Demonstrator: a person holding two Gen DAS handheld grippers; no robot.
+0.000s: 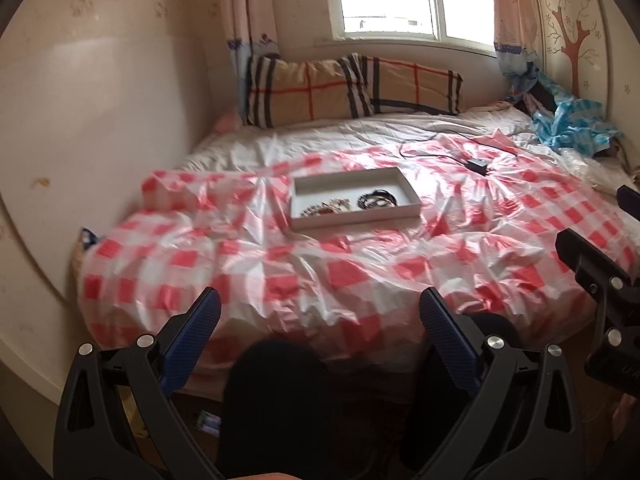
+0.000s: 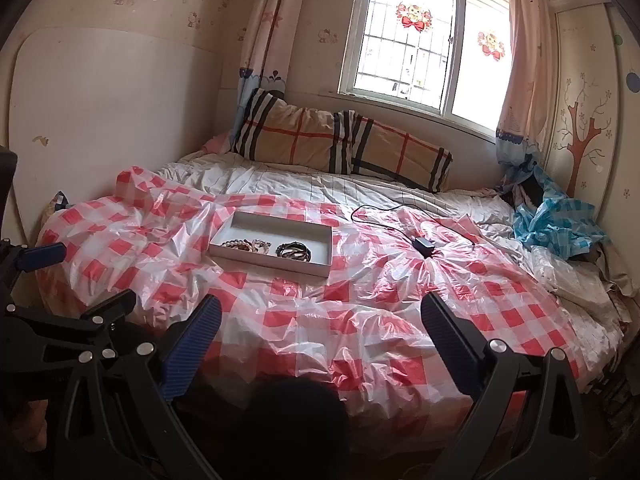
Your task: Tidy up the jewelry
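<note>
- Tray (image 2: 256, 222) sits mid-bed on the red/white checked sheet (image 2: 360, 320), well ahead of both your tools. It's white, shallow, rectangular.
- Jewelry is all at the tray's near end: beaded bracelets (image 2: 244, 245) on the left, dark bangles (image 2: 294, 251) just beside them on the right. Far end of the tray is bare. Same layout from the left wrist cam: tray (image 1: 394, 188), beads (image 1: 324, 206), bangles (image 1: 378, 199), though that view is a bit blurred.
- Your left hand-held gripper (image 1: 320, 320) is spread wide, nothing between the blue pads (image 1: 200, 320). It hangs over the near edge of the bed, apart from the sheet.
- Your right hand-held gripper (image 2: 320, 320) is likewise spread wide & holds nothing; blue pads (image 2: 444, 328) frame the sheet in front of the tray.
- Each tool shows in the other's cam: the right one at the right edge of the left view, the left one at the lower left of the right view.
- Black adapter (image 2: 425, 246) w/ cable (image 2: 376, 210) lies on the sheet right of the tray, apart from it.
- Two plaid pillows (image 2: 320, 140) lean at the back of the bed under the window (image 2: 420, 40).
- Blue checked plastic (image 2: 556, 224) is bunched at the far right corner of the bed.
- Your dark-clothed knees (image 1: 276, 392) show at the bottom, between the fingers.
</note>
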